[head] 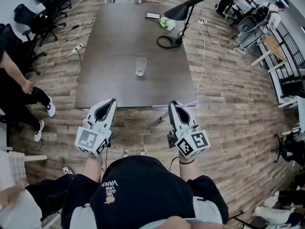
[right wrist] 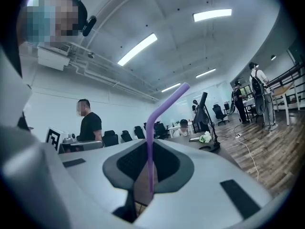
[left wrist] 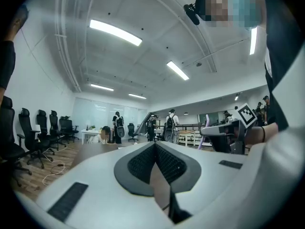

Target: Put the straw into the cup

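Observation:
A clear cup (head: 140,66) stands upright near the middle of the dark table (head: 109,80). My right gripper (head: 174,104) hangs just off the table's near edge, shut on a purple bendy straw (head: 164,106) that lies crosswise in the head view. In the right gripper view the straw (right wrist: 150,147) rises from between the pads and bends off to the right above my right gripper (right wrist: 148,144). My left gripper (head: 112,101) is level beside it on the left. Its jaws (left wrist: 155,146) meet with nothing between them. The cup is well ahead of both grippers.
A black desk lamp (head: 178,18) with a round base, a phone (head: 153,16) and a small green-white bundle (head: 167,23) occupy the table's far end. Office chairs (head: 28,18) and a seated person (head: 14,89) are at the left. Cables run over the wooden floor.

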Available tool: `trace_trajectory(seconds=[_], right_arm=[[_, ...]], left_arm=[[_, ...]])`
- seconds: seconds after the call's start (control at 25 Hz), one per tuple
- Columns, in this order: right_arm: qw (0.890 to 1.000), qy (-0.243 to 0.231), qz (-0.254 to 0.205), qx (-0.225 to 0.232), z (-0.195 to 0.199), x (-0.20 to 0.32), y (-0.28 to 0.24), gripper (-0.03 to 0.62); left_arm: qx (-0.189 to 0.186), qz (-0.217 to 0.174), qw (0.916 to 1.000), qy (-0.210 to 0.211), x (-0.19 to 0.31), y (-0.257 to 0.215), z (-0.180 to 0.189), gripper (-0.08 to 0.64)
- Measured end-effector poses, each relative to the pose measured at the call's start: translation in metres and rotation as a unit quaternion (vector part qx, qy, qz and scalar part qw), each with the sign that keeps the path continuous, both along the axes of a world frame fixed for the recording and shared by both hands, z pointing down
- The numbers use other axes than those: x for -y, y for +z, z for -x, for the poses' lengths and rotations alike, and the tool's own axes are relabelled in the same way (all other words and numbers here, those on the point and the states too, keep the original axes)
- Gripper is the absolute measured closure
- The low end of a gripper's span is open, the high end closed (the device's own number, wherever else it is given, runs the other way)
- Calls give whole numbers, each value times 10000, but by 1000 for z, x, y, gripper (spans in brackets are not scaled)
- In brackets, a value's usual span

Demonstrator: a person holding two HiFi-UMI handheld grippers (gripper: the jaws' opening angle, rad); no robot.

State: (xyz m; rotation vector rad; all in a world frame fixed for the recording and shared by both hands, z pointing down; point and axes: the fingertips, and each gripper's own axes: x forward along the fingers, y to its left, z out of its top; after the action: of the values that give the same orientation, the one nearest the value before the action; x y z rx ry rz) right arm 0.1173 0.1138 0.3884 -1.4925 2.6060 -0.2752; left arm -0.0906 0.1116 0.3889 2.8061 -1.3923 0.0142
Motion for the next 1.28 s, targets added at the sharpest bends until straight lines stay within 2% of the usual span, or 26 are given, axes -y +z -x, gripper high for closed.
trace_trajectory(seconds=[0.48, 1.28], right_arm=[[9999, -76, 56, 34, -7, 6, 7, 549], [9991, -402, 163, 36, -37, 47, 23, 549]], left_arm=[[38, 16, 10000, -21, 6, 4, -10, 550], [31, 89, 9989, -463, 37, 19, -33, 551]])
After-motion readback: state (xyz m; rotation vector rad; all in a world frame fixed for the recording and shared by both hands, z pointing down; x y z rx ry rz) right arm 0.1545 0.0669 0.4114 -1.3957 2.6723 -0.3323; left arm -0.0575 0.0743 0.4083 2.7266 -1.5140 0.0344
